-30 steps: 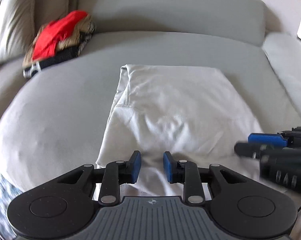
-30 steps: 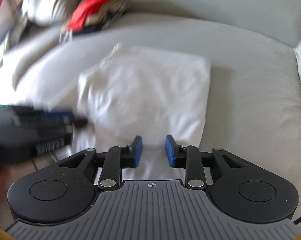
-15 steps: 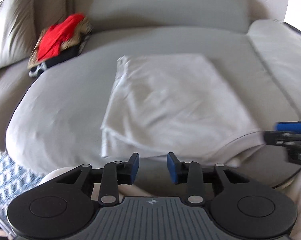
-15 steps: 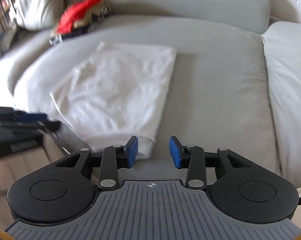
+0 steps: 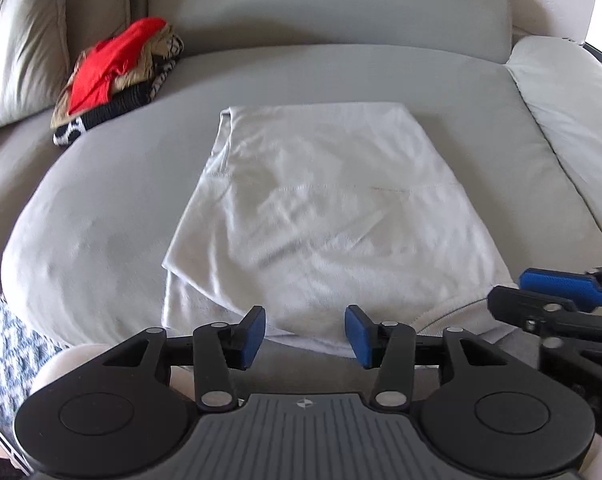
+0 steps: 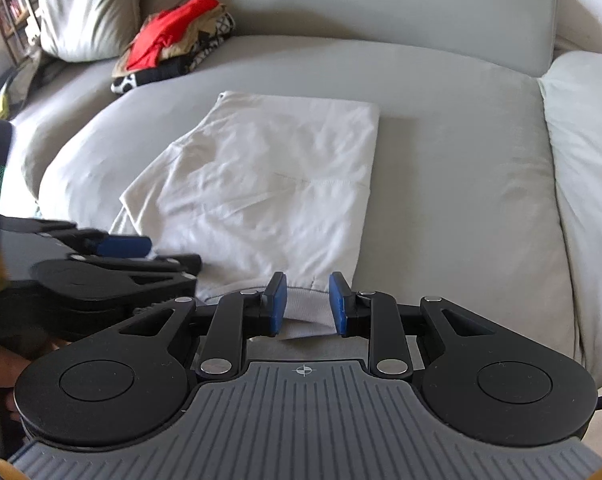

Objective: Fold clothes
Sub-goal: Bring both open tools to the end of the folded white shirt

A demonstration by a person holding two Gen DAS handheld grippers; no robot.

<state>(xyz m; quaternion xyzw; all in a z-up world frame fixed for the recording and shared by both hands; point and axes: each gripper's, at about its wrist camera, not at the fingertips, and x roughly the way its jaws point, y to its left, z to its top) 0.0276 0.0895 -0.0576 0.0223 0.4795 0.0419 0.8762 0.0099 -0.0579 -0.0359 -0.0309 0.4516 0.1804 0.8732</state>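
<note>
A white garment (image 5: 325, 216), folded into a rough rectangle, lies flat in the middle of the grey sofa (image 5: 101, 216) seat, its near hem hanging over the seat's front edge. A stitched seam runs across it about halfway up, and the cloth is lightly creased.

The left gripper (image 5: 305, 334) hovers at the front edge of the seat, over the garment's near-left part. Its jaws are opening and stand fairly wide; the hem shows in the gap between the blue pads (image 5: 253, 336), but they do not press on it.

The right gripper (image 6: 308, 306) is at the garment's near-right corner. Its jaws are closing, and the ribbed hem lies between the pads (image 6: 277, 304); a gap remains on each side, so nothing is pinched.

At the back left corner of the seat sits a pile of clothes (image 5: 117, 80), red on top, tan and black-and-white beneath, beside a pale cushion (image 5: 21, 48). A second seat cushion (image 6: 585, 160) adjoins on the right. A patterned blue rug (image 5: 9, 360) shows below the sofa's left front.
</note>
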